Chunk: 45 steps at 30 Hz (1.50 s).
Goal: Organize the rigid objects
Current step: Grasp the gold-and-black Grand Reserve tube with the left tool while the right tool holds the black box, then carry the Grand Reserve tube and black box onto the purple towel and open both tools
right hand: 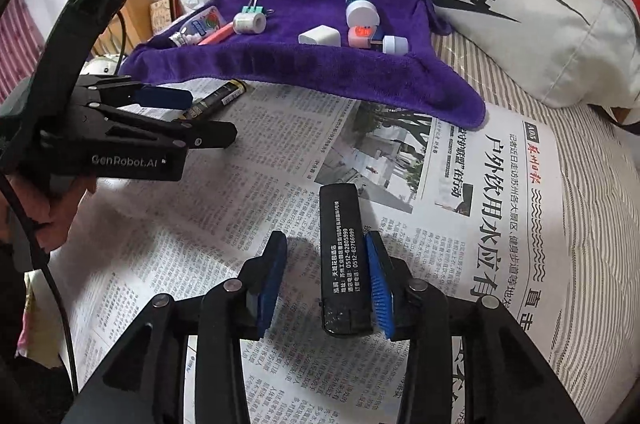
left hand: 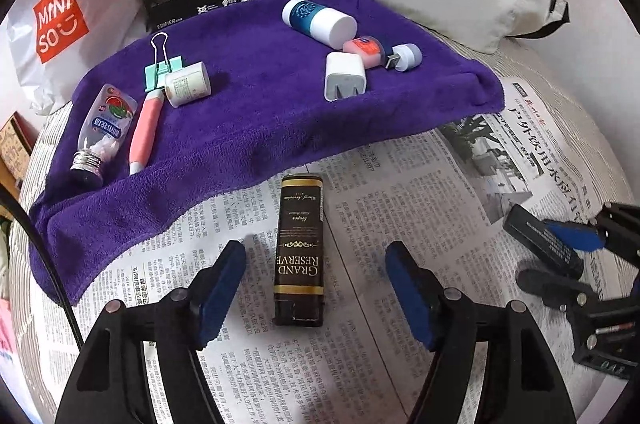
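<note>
A brown box [left hand: 299, 251] marked GRAND RESERVE lies on the newspaper [left hand: 400, 224], between the wide-open jaws of the left gripper [left hand: 316, 288], touching neither finger. To the right, a black box [right hand: 345, 260] lies on the same newspaper inside the right gripper [right hand: 326, 280]; its jaws are open, the right pad against the box's side, the left pad apart. Farther off, a purple towel [left hand: 248, 112] carries a white charger [left hand: 346, 80], a binder clip [left hand: 162, 66] and small bottles.
</note>
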### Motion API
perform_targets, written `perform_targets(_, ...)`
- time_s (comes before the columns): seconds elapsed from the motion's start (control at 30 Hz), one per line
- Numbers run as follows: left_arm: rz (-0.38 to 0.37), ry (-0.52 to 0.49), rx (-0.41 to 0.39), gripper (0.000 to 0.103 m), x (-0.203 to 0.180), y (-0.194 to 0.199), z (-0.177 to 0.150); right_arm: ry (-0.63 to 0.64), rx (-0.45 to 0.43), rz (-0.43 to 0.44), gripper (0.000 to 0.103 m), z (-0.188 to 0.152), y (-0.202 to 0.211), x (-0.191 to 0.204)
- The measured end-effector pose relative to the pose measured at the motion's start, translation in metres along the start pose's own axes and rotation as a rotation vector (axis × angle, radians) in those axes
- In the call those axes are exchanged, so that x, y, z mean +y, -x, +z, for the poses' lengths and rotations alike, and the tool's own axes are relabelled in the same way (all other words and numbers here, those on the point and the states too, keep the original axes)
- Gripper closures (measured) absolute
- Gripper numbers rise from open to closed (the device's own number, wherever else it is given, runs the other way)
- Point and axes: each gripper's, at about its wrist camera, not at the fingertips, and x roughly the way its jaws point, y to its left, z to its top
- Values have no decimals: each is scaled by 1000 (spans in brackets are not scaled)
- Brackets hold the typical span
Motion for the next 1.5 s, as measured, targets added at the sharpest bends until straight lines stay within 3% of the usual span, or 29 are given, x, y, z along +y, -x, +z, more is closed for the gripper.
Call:
perform_targets(0.33,-44,-71,12,52,-3,6,1,58,90,-25,70,5,1,3)
perform_targets(0.43,-59,-90,12,64,-8,6,5,67,94,-3,73,5,-1,0)
perform_targets(0.5,-62,-108,11,71,-11,5,7,55,90,-11,82,7,-1,-2)
perform_targets(0.57,-71,-98,22,80,-12,4,10,27,82,-6,81,8,-2,-5)
perform_targets(0.93,-153,18,18,80,24,22,4,-8,47,25,82,22,14,-10)
perform_targets(1.5,-187,39,-43,80,50,54,20,41,19,65,82,61,11,5)
